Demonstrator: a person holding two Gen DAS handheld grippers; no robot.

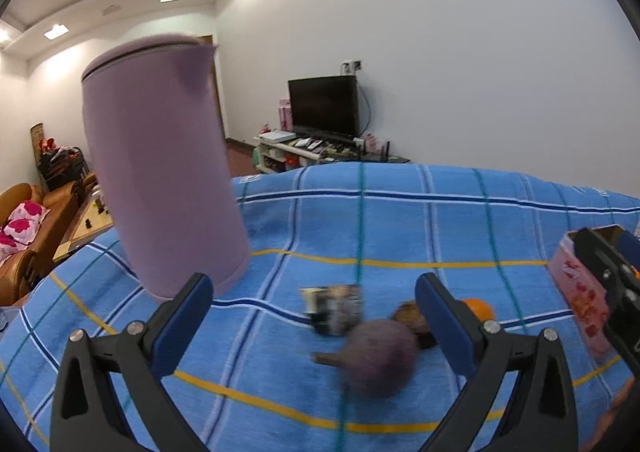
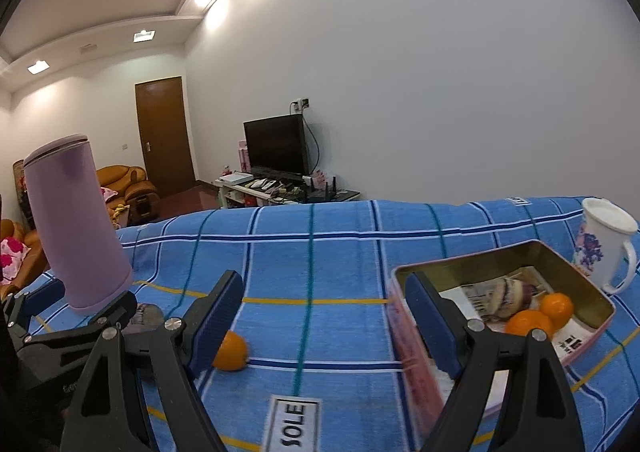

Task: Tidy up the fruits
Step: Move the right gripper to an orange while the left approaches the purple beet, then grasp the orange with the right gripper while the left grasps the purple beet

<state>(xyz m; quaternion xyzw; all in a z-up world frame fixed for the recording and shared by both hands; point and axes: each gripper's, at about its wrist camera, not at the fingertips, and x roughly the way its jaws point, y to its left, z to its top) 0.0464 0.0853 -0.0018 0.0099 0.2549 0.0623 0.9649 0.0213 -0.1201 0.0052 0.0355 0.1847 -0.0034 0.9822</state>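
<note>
Left wrist view shows the left hand-held gripper (image 1: 314, 312) wide open with nothing in it, hanging over a blue checked cloth (image 1: 400, 220) on the surface. A round purple fruit (image 1: 378, 356) with a short stem lies between its two fingers but does not touch them. It looks smooth and a bit soft, so I think it could roll or bruise; hold it gently around its fat middle, not by the stem. A brown thing (image 1: 412, 316) just behind it is too blurry to name. A tall purple jug (image 1: 164, 176) stands to the left. Right wrist view shows the right hand-held gripper (image 2: 324, 304) open and empty too. A loose orange (image 2: 231, 351) lies on the cloth beside its left finger. It looks firm and round, so it may roll away; grab it across the middle. A pink tin box (image 2: 404, 336) on the right already holds two oranges (image 2: 542, 316) and a cut fruit (image 2: 508, 294). A white mug (image 2: 604, 244) stands behind the box.
</note>
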